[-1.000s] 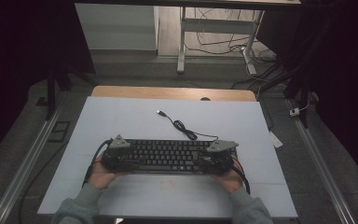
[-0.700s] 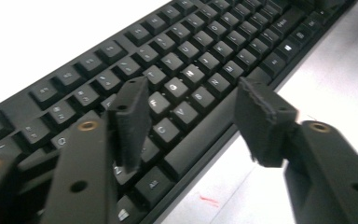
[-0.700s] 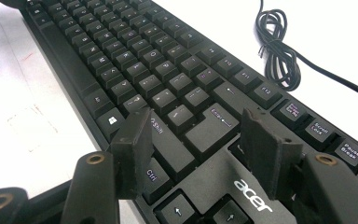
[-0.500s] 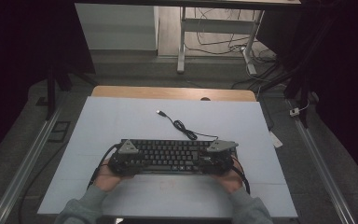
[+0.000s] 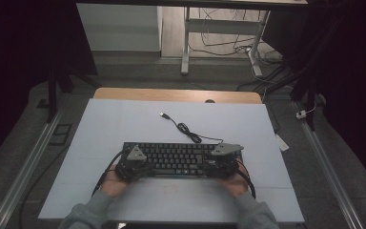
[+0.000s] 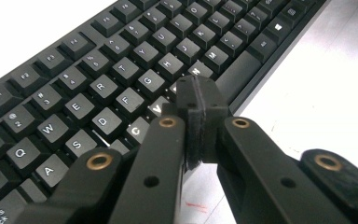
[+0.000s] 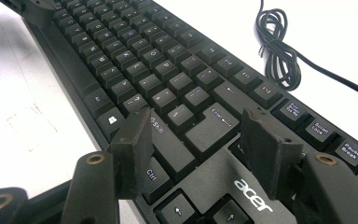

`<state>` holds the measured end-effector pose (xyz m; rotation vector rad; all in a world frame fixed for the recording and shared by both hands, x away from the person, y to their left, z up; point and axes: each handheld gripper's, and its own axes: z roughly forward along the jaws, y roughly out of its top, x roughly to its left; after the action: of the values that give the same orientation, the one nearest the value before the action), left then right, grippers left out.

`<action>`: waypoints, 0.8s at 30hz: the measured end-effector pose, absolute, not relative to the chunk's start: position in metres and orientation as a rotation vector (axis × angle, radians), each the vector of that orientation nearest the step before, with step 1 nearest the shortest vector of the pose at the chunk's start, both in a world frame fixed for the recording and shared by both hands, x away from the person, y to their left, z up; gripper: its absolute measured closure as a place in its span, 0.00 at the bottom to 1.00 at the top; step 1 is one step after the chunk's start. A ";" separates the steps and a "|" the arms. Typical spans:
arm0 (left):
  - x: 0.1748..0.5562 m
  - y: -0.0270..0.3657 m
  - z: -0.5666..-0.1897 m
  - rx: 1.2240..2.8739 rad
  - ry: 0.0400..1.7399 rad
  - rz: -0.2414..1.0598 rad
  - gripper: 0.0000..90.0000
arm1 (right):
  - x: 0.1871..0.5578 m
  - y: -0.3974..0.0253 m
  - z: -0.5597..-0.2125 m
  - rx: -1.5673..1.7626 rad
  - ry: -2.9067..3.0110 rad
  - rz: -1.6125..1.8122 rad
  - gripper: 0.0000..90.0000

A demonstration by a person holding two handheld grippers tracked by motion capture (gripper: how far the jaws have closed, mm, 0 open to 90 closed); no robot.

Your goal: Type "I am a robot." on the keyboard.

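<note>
A black Acer keyboard lies across the near middle of the white tabletop. Its cable coils behind it and ends in a USB plug. My left gripper is over the keyboard's left part. In the left gripper view its jaws are pressed together with nothing between them, tips just above the bottom letter row near V and N; contact with a key cannot be told. My right gripper hovers over the right end, open, its fingers straddling the right Shift and Enter keys.
The person's hands and grey sleeves come in from the near edge. A wooden strip borders the table's far edge. Metal rails run along both sides of the table, and cables lie on the floor beyond it.
My left gripper has slid to the right, from the keyboard's left end to over the letter keys. The right gripper and the keyboard have hardly moved.
</note>
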<state>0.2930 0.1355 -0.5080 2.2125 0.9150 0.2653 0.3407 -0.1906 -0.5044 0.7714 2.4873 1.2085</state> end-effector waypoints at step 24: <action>0.295 0.130 -0.519 2.244 0.924 0.266 0.98 | 0.341 -0.190 -0.505 0.770 2.489 1.206 0.49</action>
<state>0.2952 0.1297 -0.5190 2.2438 0.9244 0.2655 0.3407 -0.1903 -0.5046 0.7702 2.4893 1.2064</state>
